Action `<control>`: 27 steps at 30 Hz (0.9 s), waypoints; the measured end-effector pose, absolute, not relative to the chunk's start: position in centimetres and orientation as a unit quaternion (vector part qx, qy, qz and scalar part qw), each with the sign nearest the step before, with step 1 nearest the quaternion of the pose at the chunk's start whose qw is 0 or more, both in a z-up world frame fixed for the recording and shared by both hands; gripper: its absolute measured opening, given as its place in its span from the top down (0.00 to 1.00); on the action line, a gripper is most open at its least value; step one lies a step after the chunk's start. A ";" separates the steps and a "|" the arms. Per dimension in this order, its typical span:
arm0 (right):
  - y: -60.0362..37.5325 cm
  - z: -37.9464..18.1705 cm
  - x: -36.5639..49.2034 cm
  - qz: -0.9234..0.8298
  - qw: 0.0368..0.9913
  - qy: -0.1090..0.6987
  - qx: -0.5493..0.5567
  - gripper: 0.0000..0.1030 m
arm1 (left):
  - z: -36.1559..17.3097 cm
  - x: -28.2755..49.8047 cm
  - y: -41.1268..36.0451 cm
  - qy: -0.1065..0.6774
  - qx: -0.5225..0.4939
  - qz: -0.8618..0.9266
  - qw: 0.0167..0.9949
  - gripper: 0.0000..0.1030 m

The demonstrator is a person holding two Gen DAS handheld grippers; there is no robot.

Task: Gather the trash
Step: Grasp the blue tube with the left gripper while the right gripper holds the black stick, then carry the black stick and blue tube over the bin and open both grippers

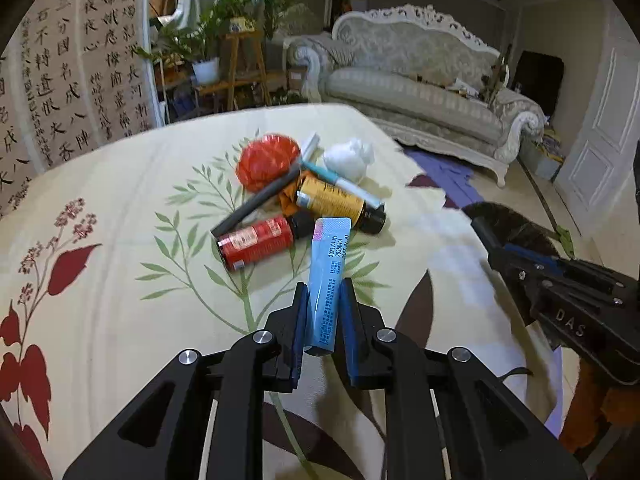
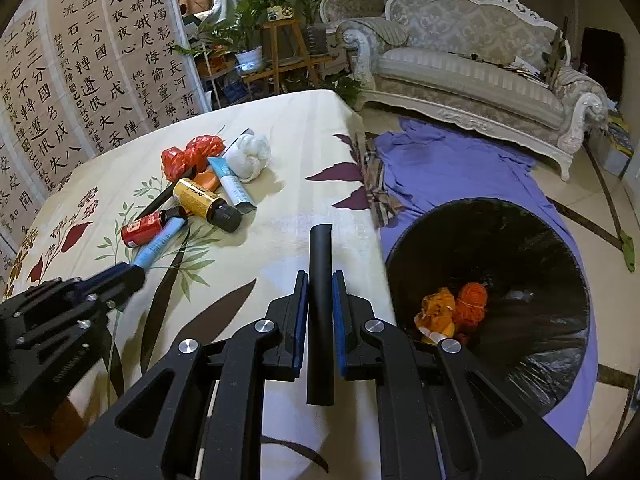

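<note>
My left gripper (image 1: 324, 286) is shut on a light blue tube (image 1: 330, 252), which sticks out forward over the table. The right wrist view shows the same gripper (image 2: 134, 274) low at the left, with the blue tube (image 2: 160, 242) next to the pile. That pile holds a red can (image 1: 256, 246), a yellow bottle (image 1: 332, 200), a red crumpled bag (image 1: 268, 160), a white tissue wad (image 1: 348, 158), a grey stick (image 1: 260, 200) and a teal-capped tube (image 1: 344, 184). My right gripper (image 2: 320, 276) is shut on a black tube (image 2: 320, 248) near the table's edge.
A black-lined bin (image 2: 520, 240) stands on the floor right of the table, with orange trash (image 2: 452, 308) inside. The floral tablecloth (image 2: 280, 140) hangs over the edge. A purple cloth (image 2: 440, 168) lies on the floor before a pale sofa (image 2: 472, 72).
</note>
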State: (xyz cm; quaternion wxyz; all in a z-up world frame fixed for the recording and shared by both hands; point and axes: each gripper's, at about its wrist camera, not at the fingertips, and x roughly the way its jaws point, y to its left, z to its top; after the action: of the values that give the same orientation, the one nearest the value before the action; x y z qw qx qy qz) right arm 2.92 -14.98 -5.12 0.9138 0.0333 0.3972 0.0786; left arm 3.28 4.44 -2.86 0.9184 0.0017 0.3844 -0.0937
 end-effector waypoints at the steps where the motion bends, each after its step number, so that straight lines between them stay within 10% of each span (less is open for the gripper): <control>1: -15.1 -5.0 2.8 0.076 0.915 0.396 0.033 0.89 | -2.6 3.0 4.2 0.377 0.002 -0.092 0.922 0.83; 27: -27.1 -4.2 3.1 -0.058 0.936 0.342 0.049 0.89 | -1.5 5.4 -9.0 0.310 0.037 -0.185 0.932 0.83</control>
State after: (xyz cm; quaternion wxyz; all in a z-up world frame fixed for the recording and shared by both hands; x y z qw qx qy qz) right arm 3.15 -27.12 -4.16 0.9365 0.0492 0.3424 -0.0584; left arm 5.42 -8.97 -1.47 0.9317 0.0368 0.3104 -0.1848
